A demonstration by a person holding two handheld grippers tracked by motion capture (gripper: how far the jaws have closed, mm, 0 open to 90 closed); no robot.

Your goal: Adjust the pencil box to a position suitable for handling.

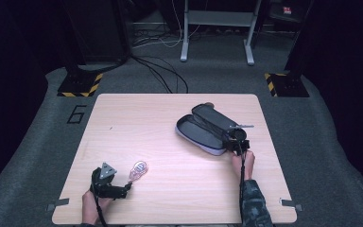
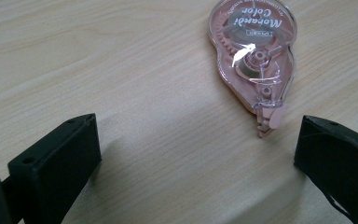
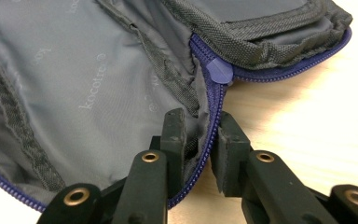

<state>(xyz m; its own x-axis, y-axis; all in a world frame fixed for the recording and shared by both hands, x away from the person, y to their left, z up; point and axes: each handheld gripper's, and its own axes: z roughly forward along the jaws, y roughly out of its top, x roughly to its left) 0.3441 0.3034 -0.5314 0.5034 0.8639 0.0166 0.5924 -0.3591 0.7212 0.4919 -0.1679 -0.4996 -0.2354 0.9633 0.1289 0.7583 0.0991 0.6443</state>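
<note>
At right of the frame I see the pencil case [image 1: 207, 128] unzipped; my right gripper [image 3: 200, 140] pinches its zipper edge [image 3: 210, 135]. My left gripper [image 2: 191, 154] stands wide open, gripping nothing, near the correction tape [image 2: 256, 56].

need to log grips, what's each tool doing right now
left tool: open, holding nothing.
right tool: closed on the edge of the open grey fabric pencil case.

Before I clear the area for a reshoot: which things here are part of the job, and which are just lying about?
In the job:
- pencil case, open, edge pinched by right gripper
- correction tape, ahead of open left gripper

Lying about:
- floor cables
- white stand
</note>
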